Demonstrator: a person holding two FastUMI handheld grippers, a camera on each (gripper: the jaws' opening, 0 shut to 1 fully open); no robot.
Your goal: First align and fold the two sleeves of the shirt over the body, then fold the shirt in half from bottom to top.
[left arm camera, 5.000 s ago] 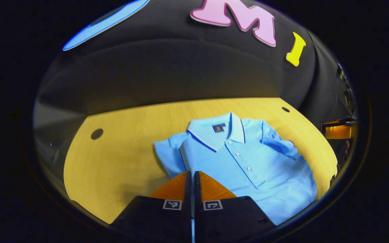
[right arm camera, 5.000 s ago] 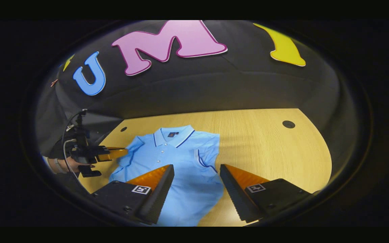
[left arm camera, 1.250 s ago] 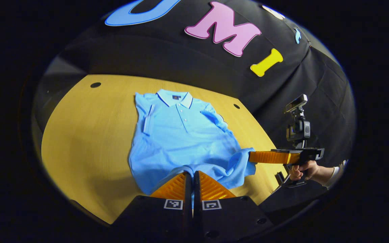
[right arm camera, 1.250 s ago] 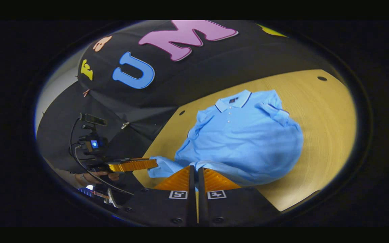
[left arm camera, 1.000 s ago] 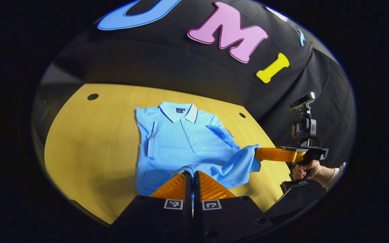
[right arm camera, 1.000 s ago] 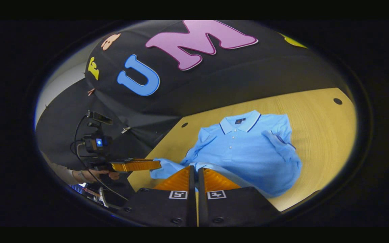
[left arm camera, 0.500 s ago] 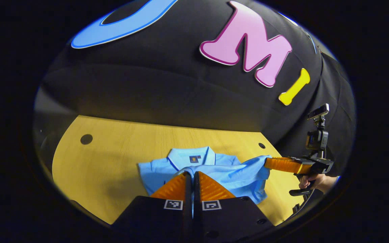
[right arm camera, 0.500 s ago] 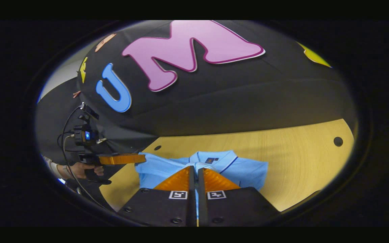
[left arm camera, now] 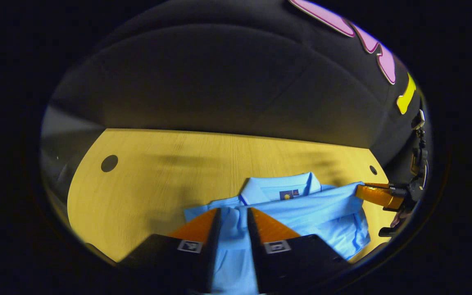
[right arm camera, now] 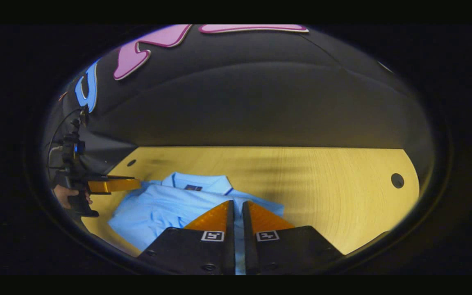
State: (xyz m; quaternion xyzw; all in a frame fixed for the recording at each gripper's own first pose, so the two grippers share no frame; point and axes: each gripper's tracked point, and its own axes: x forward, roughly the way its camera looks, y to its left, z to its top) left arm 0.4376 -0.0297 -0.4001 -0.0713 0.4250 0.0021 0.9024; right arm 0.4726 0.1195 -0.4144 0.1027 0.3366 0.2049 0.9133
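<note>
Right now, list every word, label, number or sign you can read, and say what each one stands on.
Neck label inside the polo shirt collar: too small to read.
Square markers on the left gripper: coded patterns, no letters or numbers.
Square markers on the right gripper: the same.

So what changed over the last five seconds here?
Both claws carried the polo shirt's hem up to the collar, folding it in half. The left claw has just opened; the right claw stays nearly closed over the fabric. The table is unchanged.
</note>
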